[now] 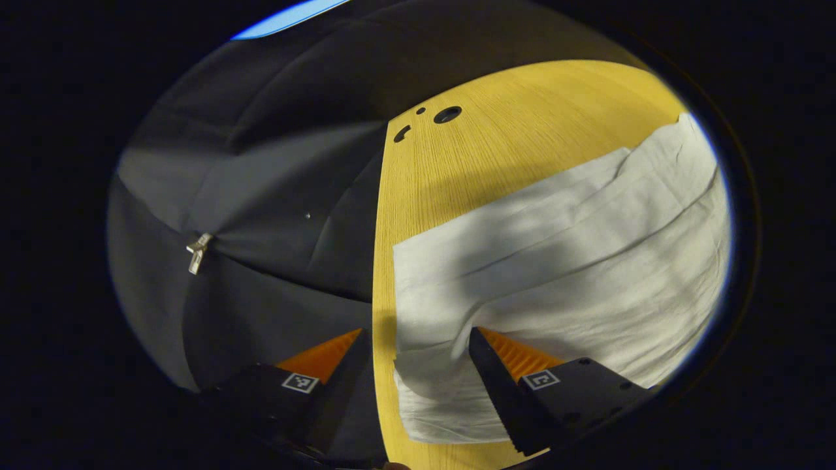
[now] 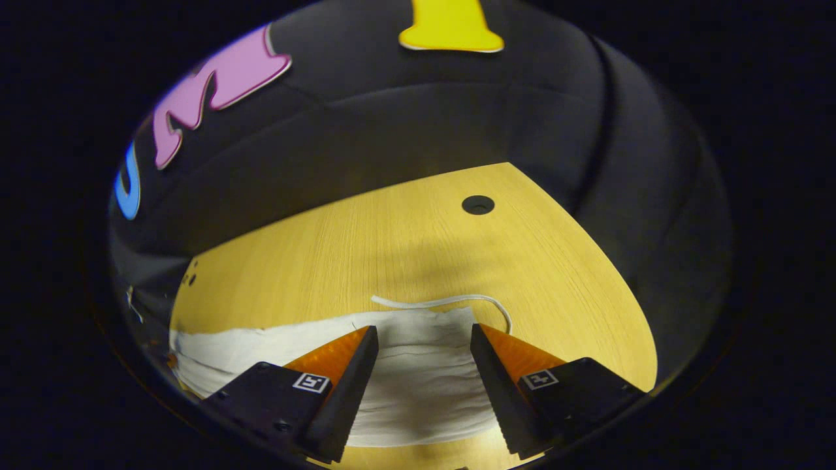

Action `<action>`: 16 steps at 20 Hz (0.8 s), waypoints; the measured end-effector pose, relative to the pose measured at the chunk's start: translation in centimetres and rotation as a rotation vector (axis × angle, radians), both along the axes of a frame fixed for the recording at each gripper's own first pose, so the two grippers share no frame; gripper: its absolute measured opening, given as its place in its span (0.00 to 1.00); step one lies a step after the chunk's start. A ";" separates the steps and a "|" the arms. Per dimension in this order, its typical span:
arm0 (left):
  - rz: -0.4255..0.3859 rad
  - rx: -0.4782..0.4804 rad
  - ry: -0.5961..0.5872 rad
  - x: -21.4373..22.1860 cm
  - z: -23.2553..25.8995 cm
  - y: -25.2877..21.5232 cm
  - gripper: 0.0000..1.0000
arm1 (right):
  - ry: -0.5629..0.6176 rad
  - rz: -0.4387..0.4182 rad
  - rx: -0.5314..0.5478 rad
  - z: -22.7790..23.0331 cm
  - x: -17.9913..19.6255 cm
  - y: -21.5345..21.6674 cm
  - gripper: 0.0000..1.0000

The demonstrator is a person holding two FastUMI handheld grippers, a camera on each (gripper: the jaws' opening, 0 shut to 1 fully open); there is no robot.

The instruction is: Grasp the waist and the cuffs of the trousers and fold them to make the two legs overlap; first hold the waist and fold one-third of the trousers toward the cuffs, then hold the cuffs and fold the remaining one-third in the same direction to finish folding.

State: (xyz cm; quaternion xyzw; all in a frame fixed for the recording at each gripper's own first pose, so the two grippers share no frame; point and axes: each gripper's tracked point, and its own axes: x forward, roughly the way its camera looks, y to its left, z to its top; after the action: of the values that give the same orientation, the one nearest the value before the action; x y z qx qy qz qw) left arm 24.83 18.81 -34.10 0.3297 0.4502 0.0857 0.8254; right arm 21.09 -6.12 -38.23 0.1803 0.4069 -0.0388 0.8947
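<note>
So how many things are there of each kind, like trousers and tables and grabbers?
Trousers: 1, white
Drawstring: 1, white
Table: 1, yellow wood
Grippers: 2, left gripper and right gripper
Total: 5

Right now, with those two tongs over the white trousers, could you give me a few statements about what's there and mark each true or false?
1. The trousers lie on a yellow wooden table. True.
2. The left tongs are clamped shut on the cloth. False: the jaws stand open, with the trouser end between them.
3. A white drawstring trails onto the table past the waist. True.
4. The right tongs are shut. False: they stand open over the gathered waist.
5. The table has no holes. False: a round hole shows in its top.
</note>
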 end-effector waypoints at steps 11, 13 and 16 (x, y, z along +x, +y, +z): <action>0.023 -0.253 -0.258 -4.6 6.2 -4.5 0.97 | 0.114 -0.425 0.214 -4.3 -9.0 -3.5 0.91; 0.055 -0.312 -0.301 -5.7 7.1 -5.5 0.97 | 0.139 -0.458 0.245 -4.9 -9.5 -3.2 0.91; 0.123 -0.419 -0.344 -6.4 7.8 -5.9 0.98 | 0.189 -0.478 0.235 -6.5 -9.1 -2.9 0.92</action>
State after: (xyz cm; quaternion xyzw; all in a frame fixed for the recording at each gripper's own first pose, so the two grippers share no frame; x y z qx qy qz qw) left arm 18.47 12.88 -26.33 0.1044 0.3306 0.0956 0.9331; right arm 11.98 -9.07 -44.72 0.3693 0.4363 -0.2178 0.7911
